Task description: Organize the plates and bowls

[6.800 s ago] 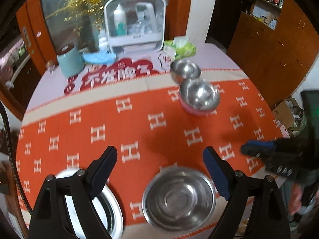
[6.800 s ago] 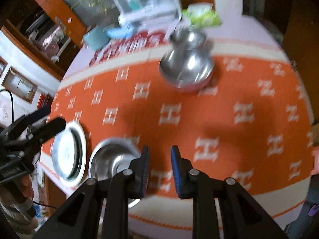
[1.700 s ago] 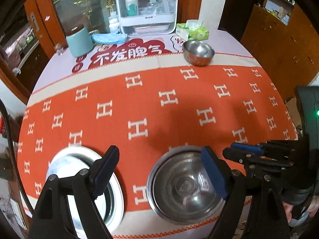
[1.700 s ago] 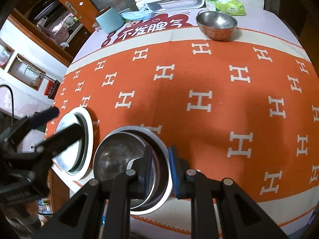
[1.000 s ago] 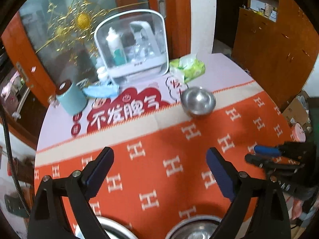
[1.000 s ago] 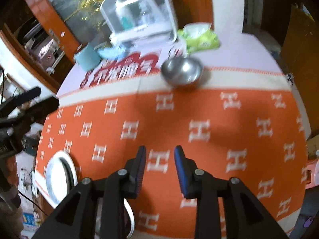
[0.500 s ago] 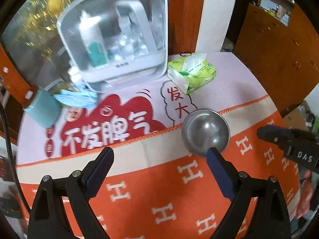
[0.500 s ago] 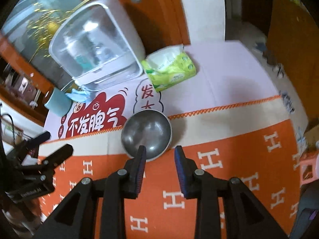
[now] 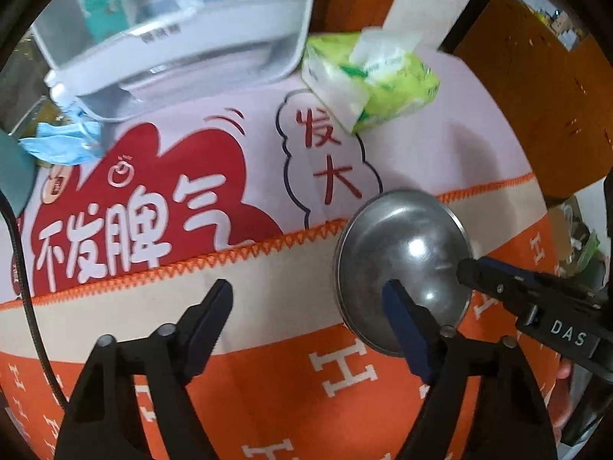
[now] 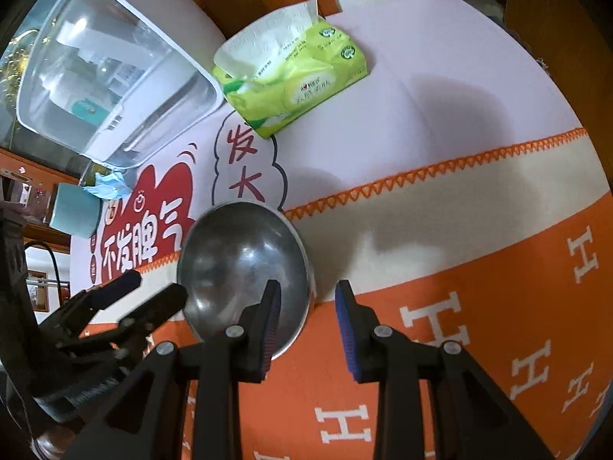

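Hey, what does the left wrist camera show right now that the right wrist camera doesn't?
Only the left wrist view shows the left hand-held gripper head-on, open, and the right hand-held gripper's "DAS" label. Only the right wrist view shows the right hand-held gripper open, its fingers straddling the steel bowl's right rim. Both show the bowl, the green tissue pack, the white storage case and the orange tablecloth.

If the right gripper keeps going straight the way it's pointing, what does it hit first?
Probably the steel bowl: the right gripper is open, straddling the bowl's near right rim. Depth is unclear.
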Tool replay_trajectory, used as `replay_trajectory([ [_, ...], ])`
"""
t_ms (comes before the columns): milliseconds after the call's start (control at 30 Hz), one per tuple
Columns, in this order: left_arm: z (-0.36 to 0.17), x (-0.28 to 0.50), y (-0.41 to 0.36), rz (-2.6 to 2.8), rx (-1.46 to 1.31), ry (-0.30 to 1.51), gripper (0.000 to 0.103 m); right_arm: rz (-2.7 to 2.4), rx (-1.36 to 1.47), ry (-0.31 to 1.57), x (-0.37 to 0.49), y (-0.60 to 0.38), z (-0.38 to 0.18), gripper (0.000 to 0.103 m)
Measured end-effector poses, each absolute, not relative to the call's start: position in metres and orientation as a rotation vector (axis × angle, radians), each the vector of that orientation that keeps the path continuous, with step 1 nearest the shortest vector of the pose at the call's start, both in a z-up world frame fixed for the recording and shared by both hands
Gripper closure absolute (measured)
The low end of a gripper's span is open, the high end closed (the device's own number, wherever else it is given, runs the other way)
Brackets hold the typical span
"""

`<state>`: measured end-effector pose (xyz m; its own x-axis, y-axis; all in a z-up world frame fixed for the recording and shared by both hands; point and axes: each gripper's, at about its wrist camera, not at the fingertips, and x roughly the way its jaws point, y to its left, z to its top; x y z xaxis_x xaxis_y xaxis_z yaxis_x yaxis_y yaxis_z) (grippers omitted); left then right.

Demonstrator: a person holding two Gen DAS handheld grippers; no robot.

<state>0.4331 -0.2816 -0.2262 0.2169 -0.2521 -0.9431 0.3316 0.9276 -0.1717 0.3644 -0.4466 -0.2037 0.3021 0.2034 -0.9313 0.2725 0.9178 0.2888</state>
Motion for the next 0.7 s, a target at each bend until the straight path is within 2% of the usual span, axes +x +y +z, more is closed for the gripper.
replay_trajectory([
  [100, -0.238, 0.438, -0.284, -0.413, 0.063, 1.317, 0.041, -0.059, 0.424, 1.292, 0.367, -0.445, -0.212, 0.073],
  [133, -0.242, 0.438, -0.285, -0.42, 0.053, 1.327, 0.049, -0.061, 0.423, 1.3, 0.368, -0.444, -0.214, 0.074],
  [167, -0.246, 0.439, -0.285, -0.429, 0.045, 1.336, 0.064, -0.066, 0.424, 1.306, 0.368, -0.444, -0.217, 0.078],
  [200, -0.249, 0.44, -0.286, -0.443, 0.039, 1.344, 0.074, -0.068, 0.423, 1.308, 0.368, -0.443, -0.219, 0.09],
  [233, -0.25, 0.439, -0.287, -0.477, 0.017, 1.35, 0.088, -0.056, 0.429, 1.311, 0.368, -0.441, -0.221, 0.093],
  [267, -0.248, 0.437, -0.289, -0.494, 0.011, 1.343, 0.094, -0.043, 0.442, 1.309, 0.367, -0.44, -0.221, 0.093],
  [400, -0.241, 0.421, -0.297, -0.481, 0.114, 1.295, 0.094, -0.056, 0.382, 1.311, 0.362, -0.43, -0.216, 0.094],
  [700, -0.204, 0.391, -0.269, -0.493, 0.08, 1.259, 0.094, 0.008, 0.433, 1.283, 0.336, -0.422, -0.194, 0.094],
])
